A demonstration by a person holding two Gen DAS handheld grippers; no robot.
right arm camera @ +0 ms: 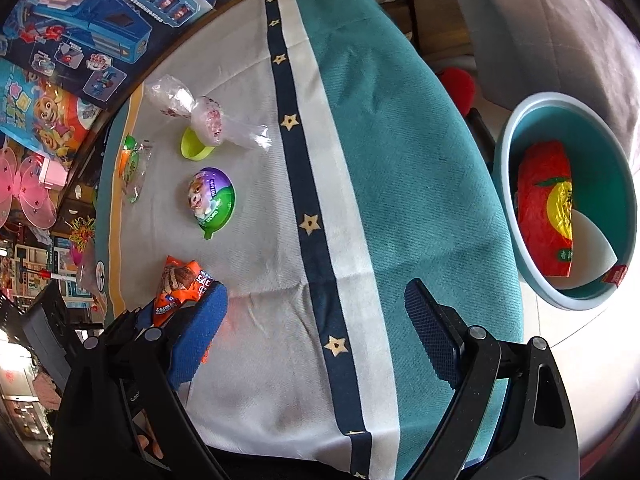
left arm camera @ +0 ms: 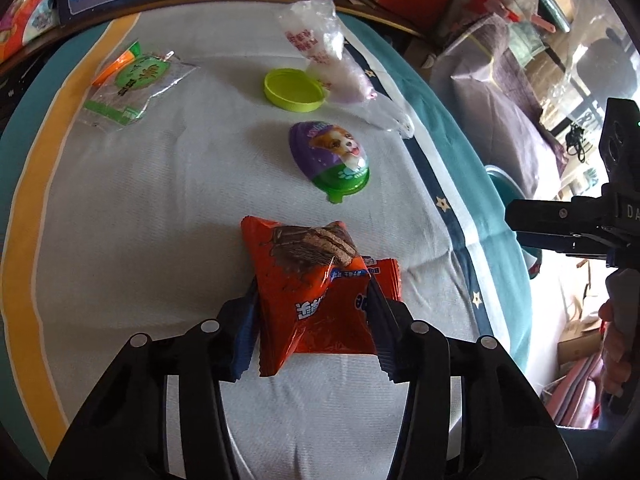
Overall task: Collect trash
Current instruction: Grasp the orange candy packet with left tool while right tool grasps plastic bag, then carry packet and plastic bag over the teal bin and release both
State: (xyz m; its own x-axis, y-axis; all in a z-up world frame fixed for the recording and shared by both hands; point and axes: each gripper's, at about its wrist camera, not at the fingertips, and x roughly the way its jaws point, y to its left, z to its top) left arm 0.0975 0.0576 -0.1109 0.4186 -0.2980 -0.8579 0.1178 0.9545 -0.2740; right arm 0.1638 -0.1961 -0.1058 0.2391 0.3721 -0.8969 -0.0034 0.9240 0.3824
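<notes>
The left gripper [left arm camera: 314, 300] is clamped on the orange wafer packet [left arm camera: 308, 280]. The right gripper [right arm camera: 320, 320] stands apart, empty; the teal bin [right arm camera: 508, 184] lies just beyond its right finger.

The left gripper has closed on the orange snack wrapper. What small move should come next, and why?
Probably lift the left gripper straight up. Its pads already pinch the orange wrapper, which lies on the tablecloth. The teal bin stands beyond the table edge, so the wrapper must clear the cloth first.

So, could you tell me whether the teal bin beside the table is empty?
Not empty: the teal bin already holds a red-and-yellow wrapper and something white.
</notes>
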